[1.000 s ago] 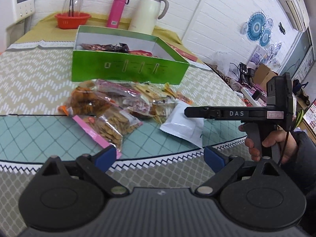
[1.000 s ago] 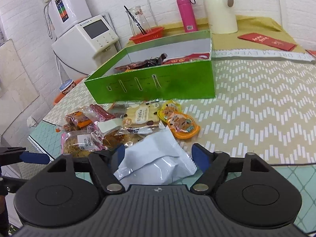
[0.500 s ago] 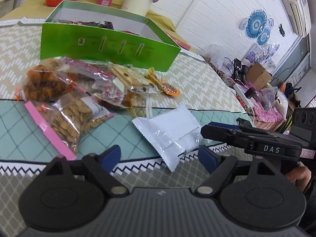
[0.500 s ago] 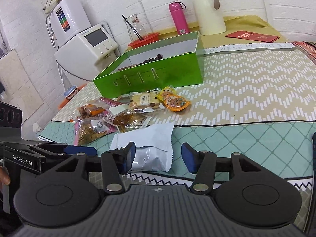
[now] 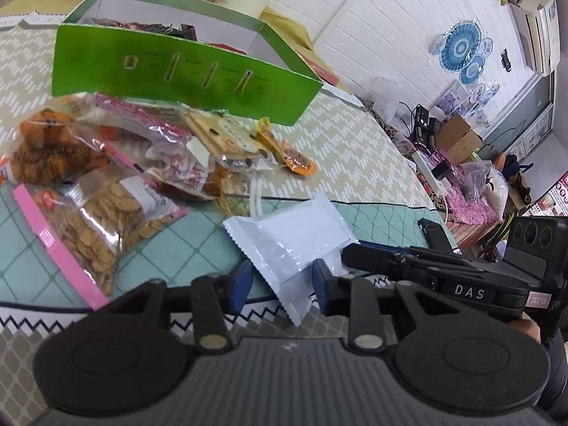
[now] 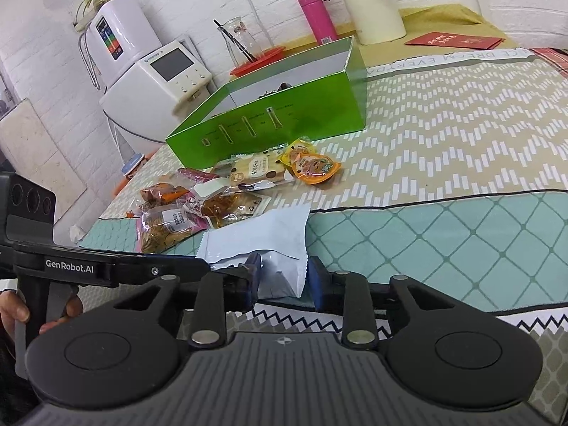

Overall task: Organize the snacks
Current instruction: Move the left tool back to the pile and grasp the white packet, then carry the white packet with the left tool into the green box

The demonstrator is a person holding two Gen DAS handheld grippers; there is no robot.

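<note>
A white snack packet (image 5: 294, 241) lies at the near edge of the table; it also shows in the right wrist view (image 6: 262, 245). My left gripper (image 5: 282, 284) has its blue pads on either side of the packet's near corner, jaws narrowed around it. My right gripper (image 6: 284, 280) has its pads around the packet's other end, jaws also narrowed. A pile of snack bags (image 5: 117, 174) lies behind it, in front of an open green box (image 5: 177, 67) with several snacks inside. The box also shows in the right wrist view (image 6: 273, 117).
A cream thermos (image 6: 372, 3), pink bottle (image 6: 316, 14) and red basket with a glass jar (image 6: 255, 60) stand behind the box. White appliances (image 6: 156, 81) sit beyond the table's left side. A red envelope (image 6: 454, 39) lies at the back right.
Both grippers have moved in onto the white packet from opposite ends and narrowed their jaws around it. The packet's near end now sits between both pairs of pads.
</note>
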